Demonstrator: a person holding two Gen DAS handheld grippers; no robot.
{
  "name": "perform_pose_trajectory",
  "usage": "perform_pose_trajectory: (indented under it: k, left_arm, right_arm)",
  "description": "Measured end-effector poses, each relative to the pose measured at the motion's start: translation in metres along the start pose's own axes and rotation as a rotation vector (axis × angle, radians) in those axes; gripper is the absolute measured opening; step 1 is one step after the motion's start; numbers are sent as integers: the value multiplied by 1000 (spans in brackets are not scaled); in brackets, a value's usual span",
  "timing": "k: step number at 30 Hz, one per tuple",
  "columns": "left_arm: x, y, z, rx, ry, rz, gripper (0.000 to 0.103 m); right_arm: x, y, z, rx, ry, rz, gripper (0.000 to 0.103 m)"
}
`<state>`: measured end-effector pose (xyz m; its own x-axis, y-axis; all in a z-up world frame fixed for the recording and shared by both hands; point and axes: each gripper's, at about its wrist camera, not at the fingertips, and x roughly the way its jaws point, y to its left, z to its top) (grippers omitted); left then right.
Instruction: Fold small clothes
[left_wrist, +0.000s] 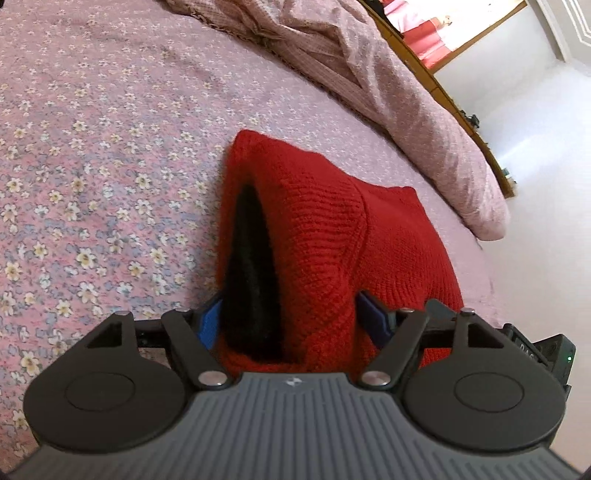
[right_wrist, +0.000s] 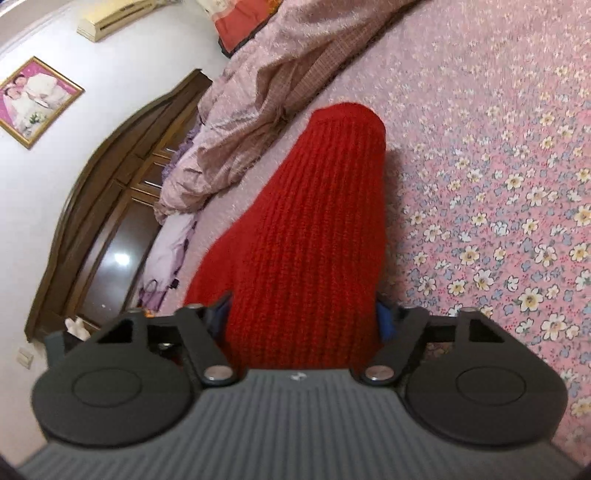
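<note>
Holding the red knit garment bunched between both grippers' jaws, we judge it soft, floppy; grip edges.

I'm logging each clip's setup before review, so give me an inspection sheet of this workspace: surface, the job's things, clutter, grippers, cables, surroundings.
Surface: a bed with a pink floral bedsheet.
Job's things: one red knitted garment, its far end resting on the sheet, with a dark opening showing in the left wrist view.
Clutter: a bunched pinkish quilt at the far side of the bed.
Grippers: the left gripper and right gripper each have bunched knit filling the space between their blue fingers, apparently gripping it.
Cables: nothing seen.
Surroundings: white wall, framed photo, wall air conditioner, dark wooden headboard.
</note>
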<state>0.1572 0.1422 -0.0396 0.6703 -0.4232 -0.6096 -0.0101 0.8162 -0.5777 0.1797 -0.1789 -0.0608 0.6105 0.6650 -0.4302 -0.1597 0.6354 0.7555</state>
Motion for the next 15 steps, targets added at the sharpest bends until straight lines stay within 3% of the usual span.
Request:
perform_pose_trajectory:
  k: [3,8,15]
  left_arm:
    - [-4,-10,-1,28,-16,-8,75]
    - [-11,-35,-5,55,-8,-88,72]
    - [-6,-74,-32,88,60,-136,72]
  right_arm:
    - [-10,5,2,25,-27,19,64]
    - [-38,11,9,78,-77,62,61]
    - [-98,8,5,90,-128,27,60]
